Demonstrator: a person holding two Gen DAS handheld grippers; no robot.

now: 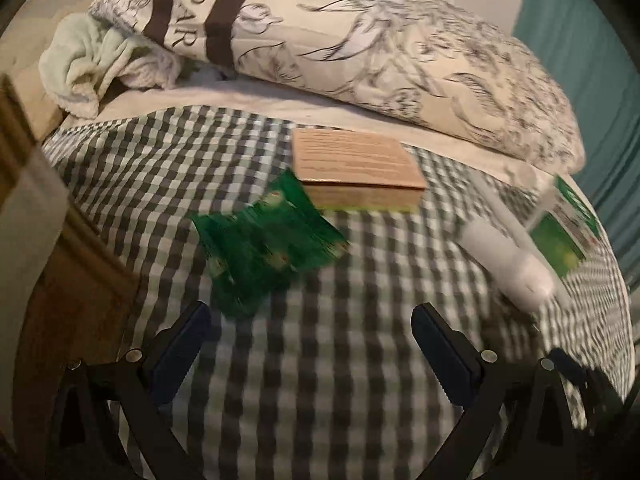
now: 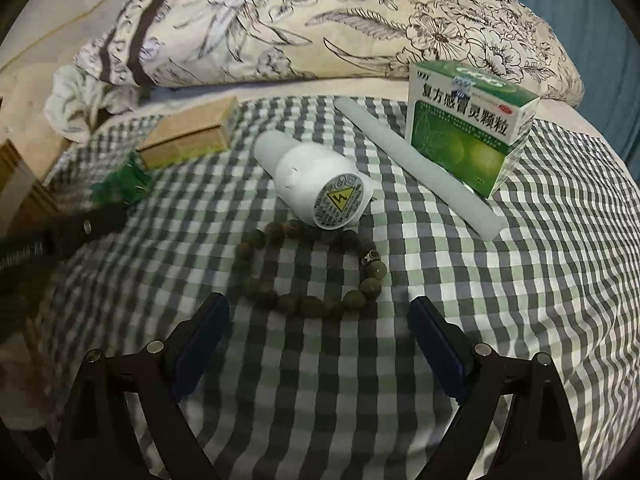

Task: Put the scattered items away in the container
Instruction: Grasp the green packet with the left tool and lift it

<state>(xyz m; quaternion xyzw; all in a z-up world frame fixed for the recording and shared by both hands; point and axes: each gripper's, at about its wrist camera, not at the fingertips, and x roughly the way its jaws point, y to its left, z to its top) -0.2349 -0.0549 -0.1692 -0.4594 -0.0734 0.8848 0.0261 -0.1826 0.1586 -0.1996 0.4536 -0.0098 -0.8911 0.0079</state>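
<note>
On the checked cloth lie six scattered items: one bead bracelet, one white bottle touching it at 12 o'clock, one pale stick, one green medicine box at 1 o'clock, one tan box at 10 o'clock, and one green packet. Both the left gripper and right gripper stand spread wide, grasping nothing. One floral pillow and one towel lie beyond.

Two down-tilted wrist views, shared bedspread
</note>
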